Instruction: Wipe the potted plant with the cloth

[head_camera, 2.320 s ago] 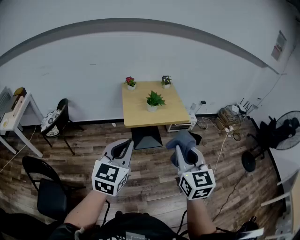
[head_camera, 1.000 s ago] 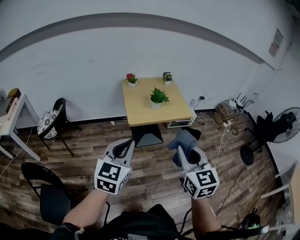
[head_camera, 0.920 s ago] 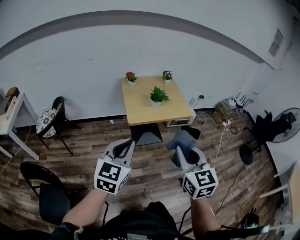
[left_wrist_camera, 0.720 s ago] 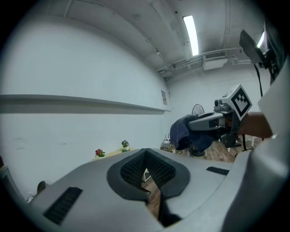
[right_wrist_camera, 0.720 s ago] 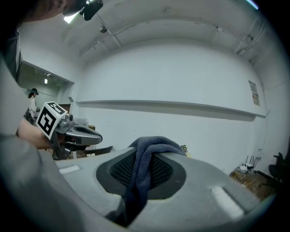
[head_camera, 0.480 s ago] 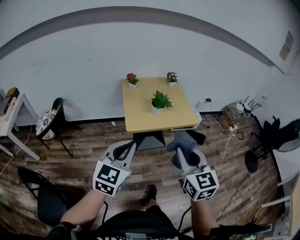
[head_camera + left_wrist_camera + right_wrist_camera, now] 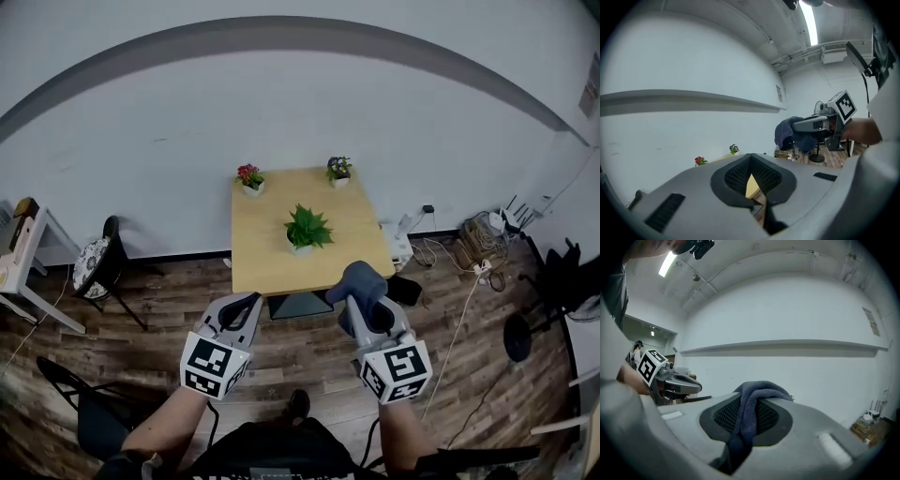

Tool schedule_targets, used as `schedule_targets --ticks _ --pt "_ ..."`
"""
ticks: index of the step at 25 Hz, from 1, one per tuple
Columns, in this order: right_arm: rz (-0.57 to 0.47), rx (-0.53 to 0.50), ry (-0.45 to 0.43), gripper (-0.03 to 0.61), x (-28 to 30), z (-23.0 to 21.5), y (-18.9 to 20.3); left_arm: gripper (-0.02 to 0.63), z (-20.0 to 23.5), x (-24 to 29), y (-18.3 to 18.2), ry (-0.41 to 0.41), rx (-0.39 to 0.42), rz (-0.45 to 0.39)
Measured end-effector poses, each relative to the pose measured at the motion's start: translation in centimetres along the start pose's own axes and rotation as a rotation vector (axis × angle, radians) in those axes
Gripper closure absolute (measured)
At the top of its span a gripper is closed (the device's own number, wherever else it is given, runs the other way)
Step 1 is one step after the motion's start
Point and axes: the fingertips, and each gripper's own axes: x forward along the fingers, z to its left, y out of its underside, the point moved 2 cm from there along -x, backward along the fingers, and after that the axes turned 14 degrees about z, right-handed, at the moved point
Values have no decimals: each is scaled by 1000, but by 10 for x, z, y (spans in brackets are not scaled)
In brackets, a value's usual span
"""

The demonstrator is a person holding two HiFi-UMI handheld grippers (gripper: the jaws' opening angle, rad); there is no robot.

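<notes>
A green potted plant [image 7: 307, 228] stands mid-way along the light wooden table [image 7: 267, 258]. Two smaller pots sit at the table's far edge: one with red flowers [image 7: 248, 176] [image 7: 699, 161] and one with dark leaves [image 7: 338, 170] [image 7: 734, 149]. My right gripper [image 7: 362, 302] [image 7: 754, 399] is shut on a blue-grey cloth [image 7: 359, 279] [image 7: 751, 416], which drapes over its tips just short of the table's near edge. My left gripper [image 7: 251, 300] [image 7: 751, 159] is shut on nothing and hovers over the floor by the table's near left corner. Each gripper shows in the other's view, the right [image 7: 818, 125] and the left [image 7: 675, 383].
A black chair with a patterned cushion [image 7: 97, 258] stands by the wall at left, and another dark chair [image 7: 84, 412] is at the lower left. A white side table [image 7: 21, 267] is at the far left. Cables [image 7: 478, 246] and a fan base [image 7: 520, 337] lie on the wooden floor at right.
Both grippers have advanced toward the table, which now looks nearer and larger. The cloth stays pinched in the right gripper, and the left stays shut.
</notes>
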Motion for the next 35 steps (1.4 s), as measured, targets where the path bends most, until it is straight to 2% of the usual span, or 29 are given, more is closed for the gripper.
schedule_targets --ticks 7,12,18,21,26,31,33,35 --pt "1 -3 -57 525 31 -54 -4 612 2 53 -35 -25 -11 3" --pt "16 -4 -88 525 55 -74 -4 612 12 87 -32 -54 52 63" --pt "30 -10 -103 525 90 -81 -5 612 41 118 -37 -42 104 73" --pt "48 -10 -75 525 112 -84 -8 612 60 136 -35 -8 133 81" --pt "90 47 -41 525 147 -84 -9 612 90 167 -30 94 172 89" --pt "150 72 19 525 179 -87 2 612 116 206 -10 121 264 168" --pt "162 101 23 525 189 -86 11 612 120 221 1 174 266 193" --pt "168 146 29 525 197 -84 22 538 123 235 12 233 256 215"
